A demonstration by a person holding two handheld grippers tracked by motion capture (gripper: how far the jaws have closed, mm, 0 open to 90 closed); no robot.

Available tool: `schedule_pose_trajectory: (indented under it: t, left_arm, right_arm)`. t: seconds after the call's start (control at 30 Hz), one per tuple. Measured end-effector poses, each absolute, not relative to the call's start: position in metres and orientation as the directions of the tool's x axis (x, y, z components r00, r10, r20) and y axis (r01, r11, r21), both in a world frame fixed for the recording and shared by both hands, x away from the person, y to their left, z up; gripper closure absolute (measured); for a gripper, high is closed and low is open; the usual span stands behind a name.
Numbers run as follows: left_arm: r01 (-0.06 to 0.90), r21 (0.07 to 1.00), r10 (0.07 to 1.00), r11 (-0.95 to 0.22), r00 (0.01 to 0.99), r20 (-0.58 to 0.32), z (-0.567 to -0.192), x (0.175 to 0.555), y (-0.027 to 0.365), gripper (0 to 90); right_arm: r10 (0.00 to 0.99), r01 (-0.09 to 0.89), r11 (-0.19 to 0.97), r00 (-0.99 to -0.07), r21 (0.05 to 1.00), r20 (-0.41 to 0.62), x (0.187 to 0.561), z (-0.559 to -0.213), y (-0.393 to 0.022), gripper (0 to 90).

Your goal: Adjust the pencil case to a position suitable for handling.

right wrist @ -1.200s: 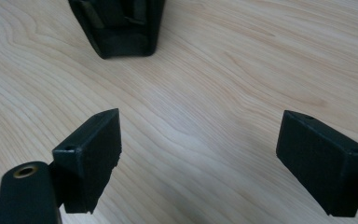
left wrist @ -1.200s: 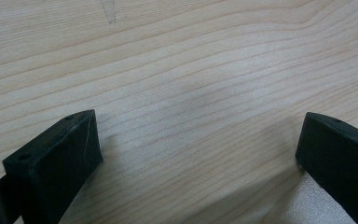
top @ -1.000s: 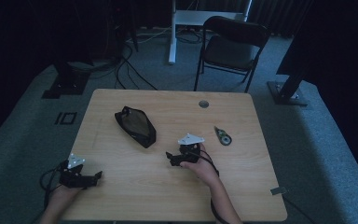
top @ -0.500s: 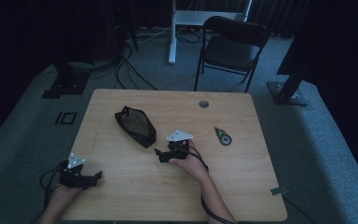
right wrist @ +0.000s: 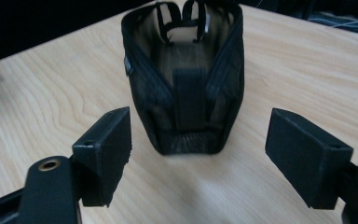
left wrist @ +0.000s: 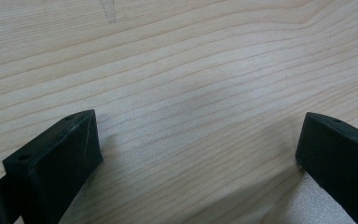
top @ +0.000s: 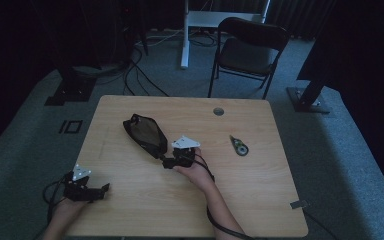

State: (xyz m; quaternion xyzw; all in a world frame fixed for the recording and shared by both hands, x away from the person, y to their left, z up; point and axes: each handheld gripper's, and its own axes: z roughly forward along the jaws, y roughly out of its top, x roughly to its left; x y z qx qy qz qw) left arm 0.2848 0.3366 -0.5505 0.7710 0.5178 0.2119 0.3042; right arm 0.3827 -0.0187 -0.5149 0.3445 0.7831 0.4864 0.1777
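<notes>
Holding the right gripper (top: pixel 169 161) low over the wooden table (top: pixel 260 200), you are pointing it straight at the near end of the black mesh pouch (top: pixel 145 135). In the right gripper view the pouch (right wrist: pixel 184 79) is lying just beyond the tips, lined up with the gap between the jaws but not yet inside it. Those jaws have just been closing a little, yet they are standing well apart, pressing on nothing, with only bare wood between them.

The pouch is lying on the table left of the middle, running slantwise from the far left toward your right hand (top: pixel 195 172), with its near end just beside the gripper's tips. Whether they are touching it you cannot tell from above.

You are resting the left gripper (top: pixel 100 190) at the near left edge of the table, well apart from the pouch. In the left gripper view its jaws are spread wide over plain wood grain, holding nothing.

A small green and grey tape dispenser (top: pixel 239 146) is lying to the right of your right hand, apart from it.
</notes>
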Motion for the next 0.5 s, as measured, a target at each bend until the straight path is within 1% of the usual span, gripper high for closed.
schedule_pose_trajectory:
  t: [0.1, 0.17, 0.2, 0.27, 0.4, 0.5]
  left_arm:
    - [0.669, 0.688, 0.927, -0.280, 0.376, 0.012, -0.550, 0.285, 0.337, 0.0]
    - [0.669, 0.688, 0.926, -0.282, 0.378, 0.011, -0.550, 0.285, 0.336, 0.0]
    - [0.669, 0.688, 0.926, -0.282, 0.378, 0.011, -0.550, 0.285, 0.336, 0.0]
    - [0.669, 0.688, 0.926, -0.282, 0.378, 0.011, -0.550, 0.285, 0.336, 0.0]
    - [0.669, 0.688, 0.926, -0.282, 0.378, 0.011, -0.550, 0.285, 0.336, 0.0]
    - [0.669, 0.688, 0.926, -0.282, 0.378, 0.011, -0.550, 0.285, 0.336, 0.0]
  right_arm:
    - [0.712, 0.361, 0.283, -0.700, 0.889, 0.057, 0.385, -0.513, -0.014, 28.8]
    - [0.709, 0.363, 0.282, -0.703, 0.888, 0.062, 0.385, -0.513, -0.012, 30.5]
    - [0.708, 0.368, 0.266, -0.701, 0.891, 0.078, 0.386, -0.513, -0.009, 35.2]
    - [0.706, 0.370, 0.261, -0.703, 0.892, 0.085, 0.388, -0.514, -0.007, 40.9]
    - [0.701, 0.353, 0.287, -0.711, 0.890, 0.056, 0.392, -0.515, -0.004, 51.8]
    - [0.695, 0.353, 0.306, -0.718, 0.884, 0.046, 0.396, -0.516, -0.002, 56.8]
